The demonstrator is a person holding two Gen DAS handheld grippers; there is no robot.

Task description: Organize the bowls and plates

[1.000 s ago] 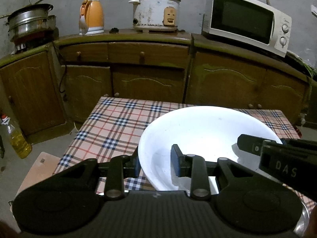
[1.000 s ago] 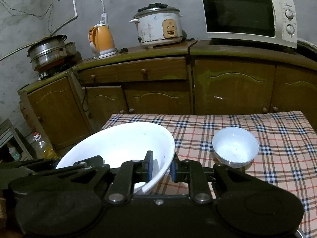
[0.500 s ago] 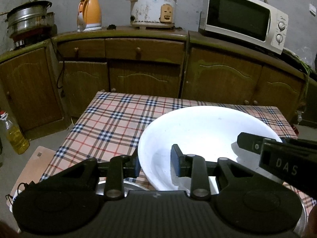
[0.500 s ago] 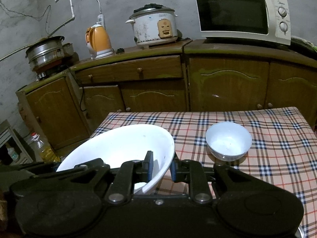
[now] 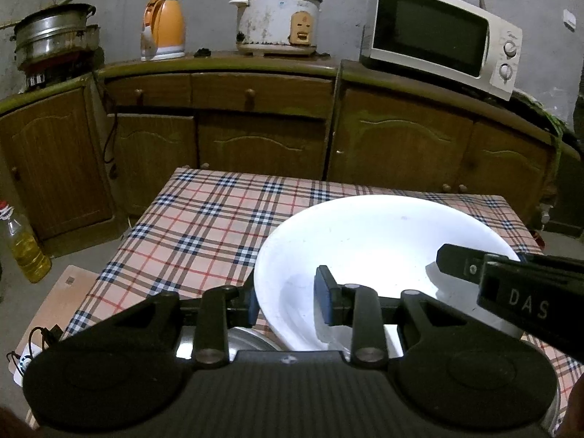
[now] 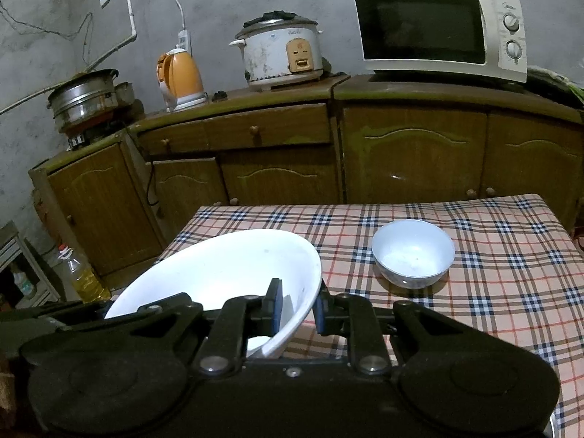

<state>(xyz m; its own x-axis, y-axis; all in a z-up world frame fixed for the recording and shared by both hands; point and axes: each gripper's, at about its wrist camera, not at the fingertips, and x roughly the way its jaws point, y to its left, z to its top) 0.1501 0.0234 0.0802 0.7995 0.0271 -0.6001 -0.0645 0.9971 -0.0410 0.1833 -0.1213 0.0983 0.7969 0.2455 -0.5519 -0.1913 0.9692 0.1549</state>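
Because the big white bowl (image 6: 226, 270) is wide and would tip if pinched on one side only, each hand-held gripper takes one side of its rim. The right hand-held gripper (image 6: 296, 308) is squeezed shut on the bowl's right edge, with one blue pad inside the bowl and one outside. The left hand-held gripper (image 5: 288, 299) does the same on the left edge: one finger (image 5: 326, 299) sits inside the bowl and the other is outside, and the wall of the bowl is pinched between them. In the left view, the black bar of the other gripper pokes over the far side of the rim.

The big bowl sits at the near edge of the worktop (image 6: 511, 292), which has a checked cloth on it. It looks tilted in the right view, so I think it is being carried, but I cannot tell if its bottom touches the cloth. A shiny metal dish (image 5: 233, 343) peeks out under the left gripper.

A small white bowl (image 6: 413, 252) stands alone on the cloth, near the big one but not touching it. I think the two bowls belong together, so the small one may go inside the big one.

Behind the worktop there are brown cupboards (image 6: 412, 157) with a microwave (image 6: 438, 29), a rice cooker (image 6: 279, 51) and an orange kettle (image 6: 180, 76) on top.
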